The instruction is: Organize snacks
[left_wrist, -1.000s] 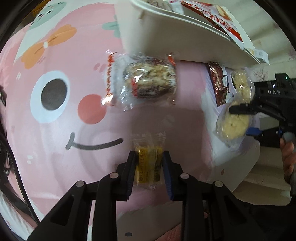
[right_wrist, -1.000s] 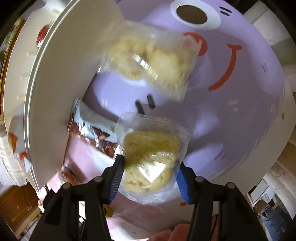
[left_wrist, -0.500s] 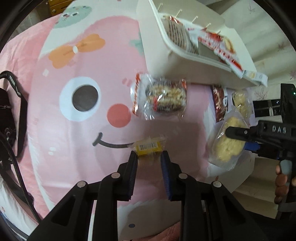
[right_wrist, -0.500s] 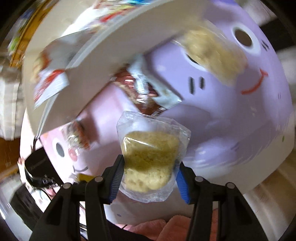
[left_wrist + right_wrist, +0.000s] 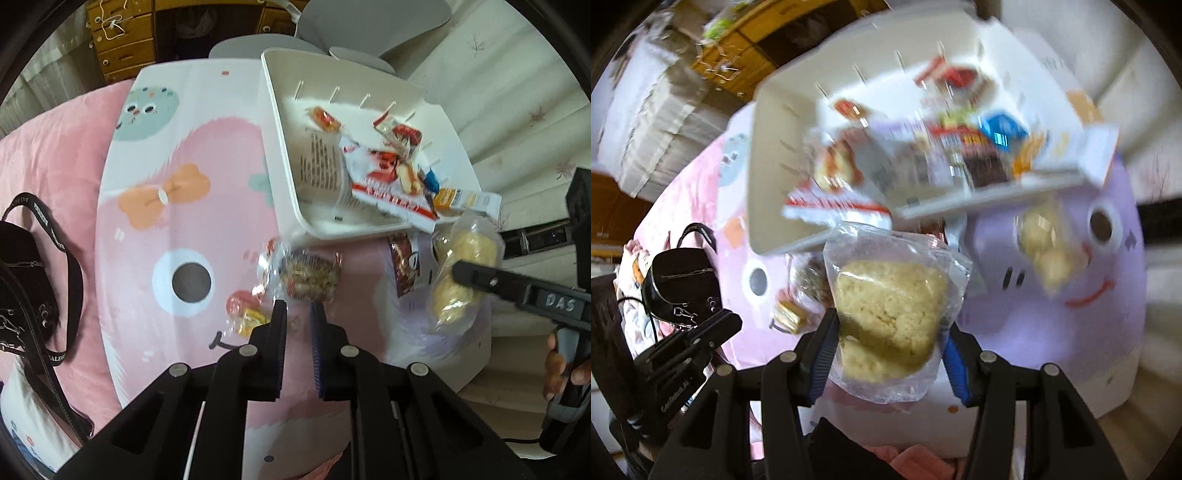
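Right claw (image 5: pixel 888 354) pinching a clear bag of pale crumbly biscuit (image 5: pixel 886 317) from both sides, the bag raised off the bench and facing the white bin (image 5: pixel 284 162); a side grip on the bulky middle probably keeps the loose wrapper from slipping while it is carried. The bin already holds several packets, among them a red-and-white packet (image 5: pixel 388 184), which suggests it is the collecting place and that the sorting is partly done. Left claw (image 5: pixel 298 321) empty, its jaws drawn close with only a narrow gap between them, poised above the pink cartoon-face mat (image 5: pixel 147 240). Just beside its tip lies a small yellow-wrapped sweet (image 5: pixel 251 319); just ahead lies a wrapped nut-and-grain cake (image 5: pixel 308 277). A dark red packet (image 5: pixel 402 266) lies near the bin's front edge. A black handbag (image 5: pixel 22 280) rests well apart at the mat's edge.
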`<state>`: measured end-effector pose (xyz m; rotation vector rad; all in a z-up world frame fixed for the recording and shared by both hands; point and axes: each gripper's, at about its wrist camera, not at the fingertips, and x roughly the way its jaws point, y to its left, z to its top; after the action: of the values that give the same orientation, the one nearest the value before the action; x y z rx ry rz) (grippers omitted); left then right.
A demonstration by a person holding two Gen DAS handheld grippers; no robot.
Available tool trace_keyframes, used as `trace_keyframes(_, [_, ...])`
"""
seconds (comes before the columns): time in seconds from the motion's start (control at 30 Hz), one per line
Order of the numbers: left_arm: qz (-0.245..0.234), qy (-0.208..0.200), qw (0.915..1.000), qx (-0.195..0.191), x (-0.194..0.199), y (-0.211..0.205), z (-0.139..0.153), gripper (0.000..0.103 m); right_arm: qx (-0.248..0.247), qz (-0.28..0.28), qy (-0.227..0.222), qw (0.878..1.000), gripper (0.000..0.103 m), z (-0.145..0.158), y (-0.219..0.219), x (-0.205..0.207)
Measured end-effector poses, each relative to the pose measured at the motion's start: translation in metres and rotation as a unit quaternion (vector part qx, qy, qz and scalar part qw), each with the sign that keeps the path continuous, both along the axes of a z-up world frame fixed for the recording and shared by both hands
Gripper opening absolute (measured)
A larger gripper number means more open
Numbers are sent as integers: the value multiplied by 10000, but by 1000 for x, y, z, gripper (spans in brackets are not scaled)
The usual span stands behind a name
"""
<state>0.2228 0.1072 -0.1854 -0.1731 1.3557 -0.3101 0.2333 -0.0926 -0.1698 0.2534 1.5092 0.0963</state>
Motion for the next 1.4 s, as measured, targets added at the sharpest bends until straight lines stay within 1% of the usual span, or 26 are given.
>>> trace_keyframes(0.1, [33,-67,10000,5,3,1,4,10,-111,101,-411,9990,53,22,-6,12])
trace_keyframes(0.13, [42,-91,9999,22,4,3,4,10,-209,144,-611,9978,53,29,-10,17])
trace_keyframes(0.23, [118,-166,9998,51,4,5,4,10,-452,225,-990,9938,53,48,-23,26])
trace_keyframes(0.33, [132,-142,9998,50,5,7,5,11,-550,164,-1199,9911,53,58,-37,35])
trace_keyframes(0.47, [120,-224,9996,98,3,9,7,12,-819,190,-1446,9859,53,62,-50,41])
trace_keyframes(0.5, [134,-237,9996,84,2,9,8,13,-827,156,-1466,9856,53,62,-54,42])
trace_keyframes(0.57, [160,-243,9995,84,1,10,9,19,-774,13,-1447,9864,53,59,-64,47])
trace_keyframes(0.63, [177,-266,9995,72,-1,10,10,22,-752,-181,-1351,9878,57,54,-73,49])
trace_keyframes(0.67, [186,-284,9994,74,-2,10,11,23,-794,-252,-1342,9874,62,54,-76,49])
trace_keyframes(0.7, [198,-296,9993,74,-3,10,11,24,-847,-323,-1355,9866,64,53,-79,48])
trace_keyframes(0.77, [234,-299,9993,60,-5,10,12,29,-845,-355,-1377,9862,65,54,-82,45])
trace_keyframes(0.93, [267,-313,9992,1,-8,4,12,37,-757,-440,-1384,9865,65,55,-92,33])
trace_keyframes(1.0, [237,-322,9992,9,-9,-1,11,43,-781,-459,-1414,9858,65,55,-96,27])
trace_keyframes(1.07, [220,-329,9992,-14,-10,-7,11,53,-823,-459,-1447,9850,65,53,-100,19])
trace_keyframes(1.1, [213,-317,9993,-39,-10,-10,10,55,-841,-452,-1447,9849,65,52,-102,17])
trace_keyframes(1.2, [193,-289,9994,50,-13,-23,9,58,-892,-398,-1429,9849,65,46,-110,3])
trace_keyframes(1.27, [184,-315,9992,143,-17,-32,9,63,-892,-327,-1403,9855,65,42,-115,-4])
trace_keyframes(1.33, [166,-315,9992,199,-21,-41,9,63,-887,-243,-1433,9854,65,38,-123,-12])
trace_keyframes(1.4, [149,-280,9992,263,-25,-51,7,63,-842,-197,-1554,9841,65,37,-129,-19])
